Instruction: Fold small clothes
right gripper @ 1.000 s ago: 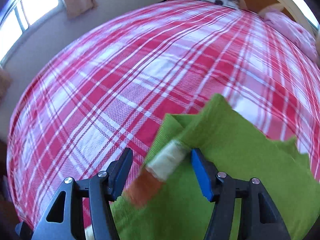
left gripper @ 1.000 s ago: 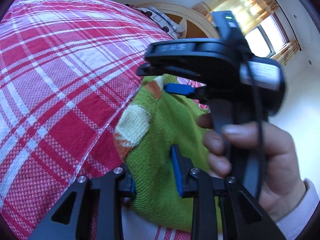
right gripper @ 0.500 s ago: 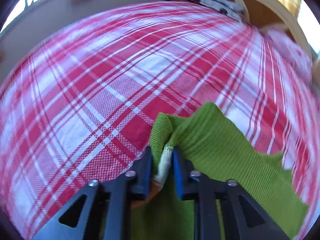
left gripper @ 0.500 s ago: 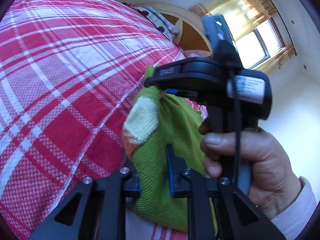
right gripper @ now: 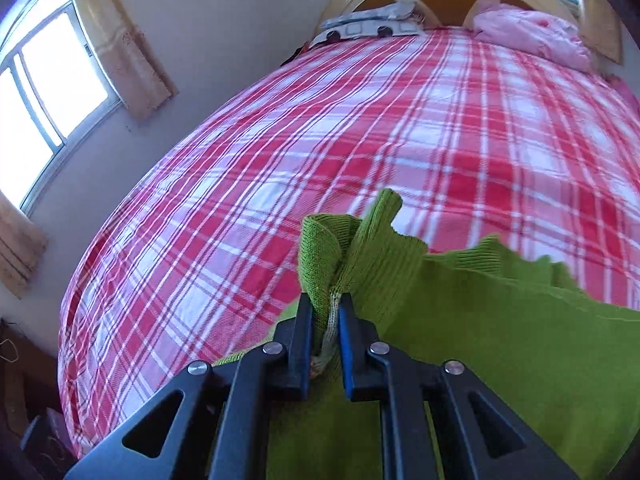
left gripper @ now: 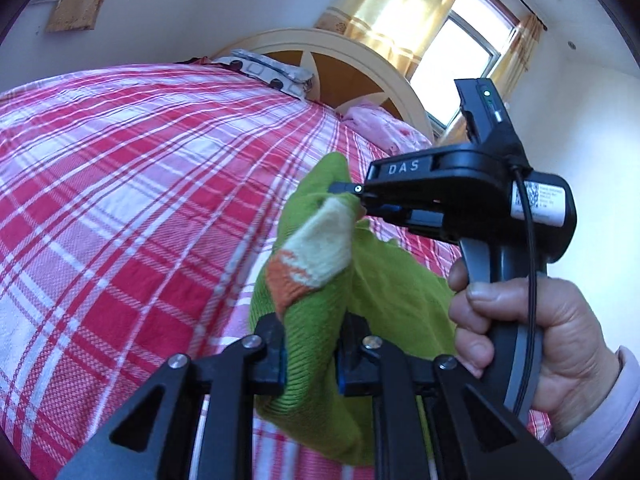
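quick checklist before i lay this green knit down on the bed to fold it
1. Left gripper shut on the green knit garment: ok.
2. Right gripper shut on the garment's bunched edge: ok.
3. Garment spread flat between the two grips: not ok, it hangs bunched and creased.
4. Plaid bedspread ahead bare of other clothes: ok where visible; the pink bedding and patterned pillow lie far off at the headboard.
5. Cream and orange patch facing the wanted side: cannot tell.
6. Lower hem of the garment off the bed: cannot tell, it is hidden below the grippers.
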Demonstrator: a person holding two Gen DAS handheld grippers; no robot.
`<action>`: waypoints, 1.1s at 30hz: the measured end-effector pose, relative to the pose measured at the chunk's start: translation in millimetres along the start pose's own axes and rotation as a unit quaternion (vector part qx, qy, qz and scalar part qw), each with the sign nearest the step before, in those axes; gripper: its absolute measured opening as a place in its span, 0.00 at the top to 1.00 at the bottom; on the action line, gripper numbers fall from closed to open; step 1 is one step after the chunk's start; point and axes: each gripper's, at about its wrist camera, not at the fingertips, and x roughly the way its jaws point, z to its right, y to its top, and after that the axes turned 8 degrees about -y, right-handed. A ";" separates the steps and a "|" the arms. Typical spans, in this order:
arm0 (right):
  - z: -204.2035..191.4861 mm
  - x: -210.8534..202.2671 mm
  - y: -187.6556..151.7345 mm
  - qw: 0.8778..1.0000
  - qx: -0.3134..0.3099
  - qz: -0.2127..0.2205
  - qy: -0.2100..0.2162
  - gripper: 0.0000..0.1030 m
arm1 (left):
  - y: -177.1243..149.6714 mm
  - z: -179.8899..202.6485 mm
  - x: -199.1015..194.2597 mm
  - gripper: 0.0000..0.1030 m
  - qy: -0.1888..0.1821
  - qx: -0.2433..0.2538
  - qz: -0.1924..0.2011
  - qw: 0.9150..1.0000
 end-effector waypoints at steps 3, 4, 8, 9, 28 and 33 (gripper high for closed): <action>9.3 -8.6 -1.7 1.000 0.008 0.007 -0.002 0.89 | 0.8 7.3 2.9 0.83 0.013 0.003 -0.016 1.000; 11.2 -9.8 -2.9 1.000 0.007 0.008 -0.003 0.89 | 1.1 7.9 6.0 0.83 0.016 0.003 -0.020 1.000; 16.8 -8.9 -8.4 1.000 0.001 0.004 -0.016 0.89 | -0.5 11.4 9.8 0.84 0.026 0.004 -0.041 0.999; 17.8 -8.3 -10.0 1.000 0.000 0.003 -0.020 0.89 | -1.0 12.5 9.9 0.83 0.029 0.005 -0.044 0.999; 69.7 -45.7 -30.4 0.995 0.007 0.036 -0.088 0.90 | -22.8 76.7 14.5 0.86 -0.007 0.066 -0.090 0.994; 88.8 -50.7 -42.4 0.994 0.021 0.042 -0.095 0.90 | -34.0 85.0 22.0 0.86 -0.015 0.070 -0.103 0.992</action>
